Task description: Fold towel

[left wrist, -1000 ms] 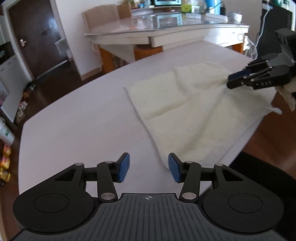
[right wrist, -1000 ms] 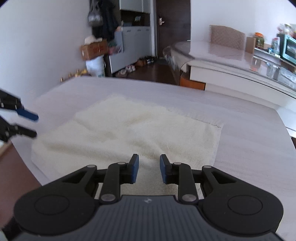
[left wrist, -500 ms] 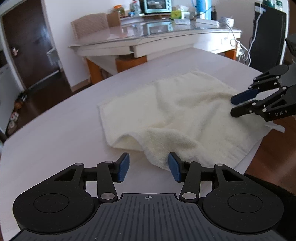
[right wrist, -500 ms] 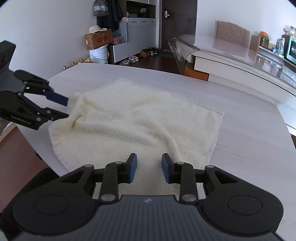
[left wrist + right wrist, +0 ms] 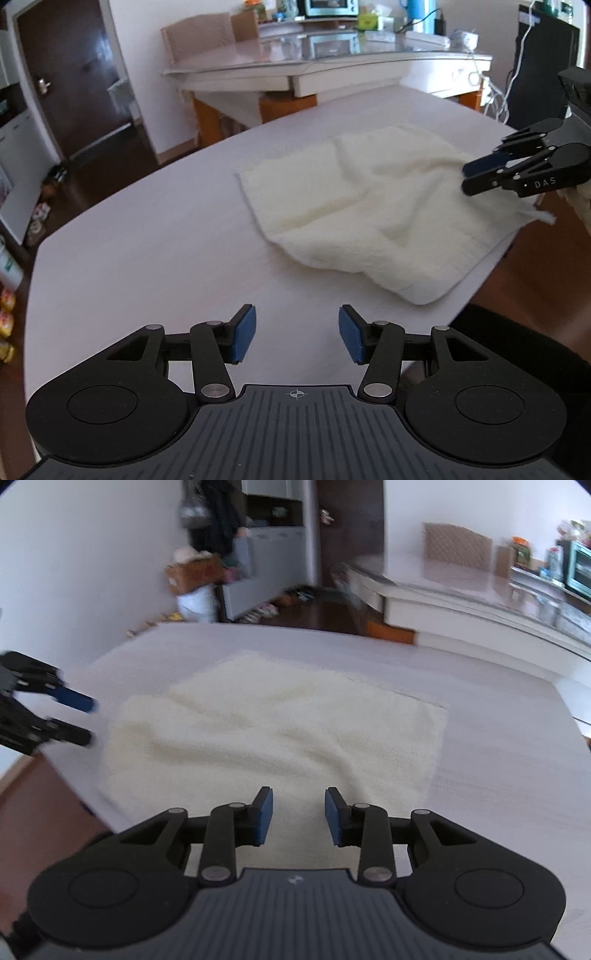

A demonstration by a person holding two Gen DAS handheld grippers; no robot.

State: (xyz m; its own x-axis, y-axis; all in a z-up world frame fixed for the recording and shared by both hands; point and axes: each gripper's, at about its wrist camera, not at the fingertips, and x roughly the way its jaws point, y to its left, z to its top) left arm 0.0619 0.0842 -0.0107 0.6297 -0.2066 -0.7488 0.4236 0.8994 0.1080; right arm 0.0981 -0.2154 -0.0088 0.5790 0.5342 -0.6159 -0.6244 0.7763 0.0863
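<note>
1. On the pale bench (image 5: 147,258), the cream towel (image 5: 369,214) lies spread but rumpled, one side at the bench's near edge, with a small tag poking past that edge.
2. A soft ridge runs across the towel; its corner nearest the left tongs is bunched and slightly raised off the bench.
3. Left tongs (image 5: 297,334): jaws wide, nothing between them. They hover over bare bench, near the bunched corner but apart from it.
4. Right tongs (image 5: 298,819): jaws partly spread, empty, poised over the towel's near edge. Whether the pads touch the cloth I cannot tell.
5. In the left view the right tongs (image 5: 476,181) sit at the towel's far side, above the cloth.
6. In the right view the left tongs (image 5: 86,720) sit just beside the towel's left edge; the frame is motion-blurred.
</note>
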